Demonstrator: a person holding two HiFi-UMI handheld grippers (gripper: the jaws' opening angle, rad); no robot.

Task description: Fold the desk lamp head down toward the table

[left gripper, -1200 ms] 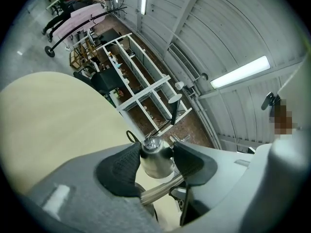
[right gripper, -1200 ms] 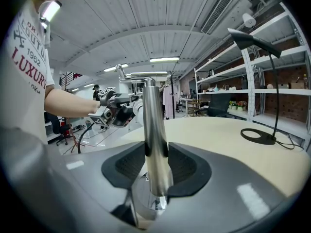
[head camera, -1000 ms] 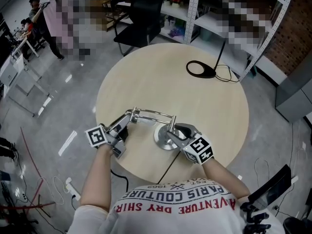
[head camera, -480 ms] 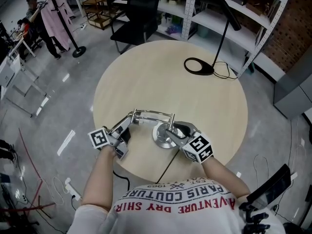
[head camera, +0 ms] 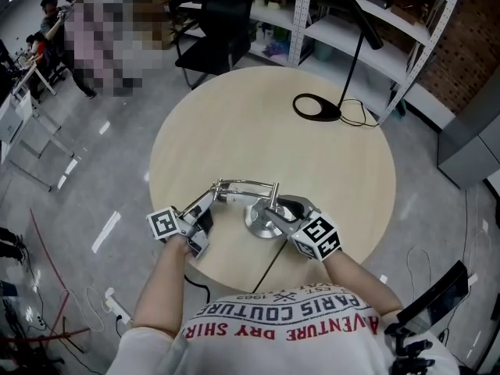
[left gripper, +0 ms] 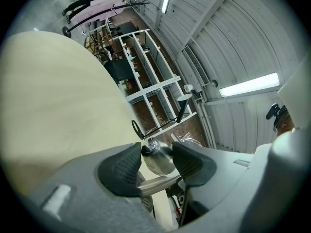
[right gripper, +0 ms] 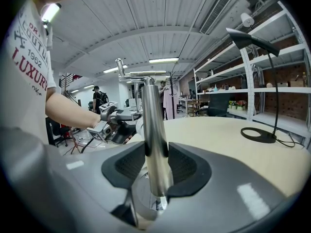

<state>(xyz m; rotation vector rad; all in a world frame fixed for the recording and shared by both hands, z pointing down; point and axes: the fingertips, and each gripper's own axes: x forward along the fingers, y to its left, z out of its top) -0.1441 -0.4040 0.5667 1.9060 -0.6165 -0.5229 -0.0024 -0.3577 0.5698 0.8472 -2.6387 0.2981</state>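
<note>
- The chrome desk lamp (head camera: 248, 183) stands on the round bench (head camera: 258, 123). Its base (head camera: 256, 223) sits close to the bench edge nearest the person.
- A post (right gripper: 151, 120) rises upright from the base, and a level arm runs from the post's top out to the left of the base in the head view.
- From the arm's far end the lamp head (head camera: 205, 200) slopes down toward the bench top, left of the base. I cannot tell whether it touches the surface.
- The left hand-held gripper (left gripper: 156, 168) is clamped on the lamp head, with 1 pad on each side of the chrome.
- The right hand-held gripper (right gripper: 156, 165) is clamped on the post just above the base. Both pads press against the tube, and the gripper tilts a little downward.
- Well beyond the base, near the bench's far right rim, a black lamp (head camera: 332, 116) stands on its ring foot.
- Past the bench, farther from the base, are a black chair (head camera: 215, 30) and white shelving (head camera: 328, 30).
</note>
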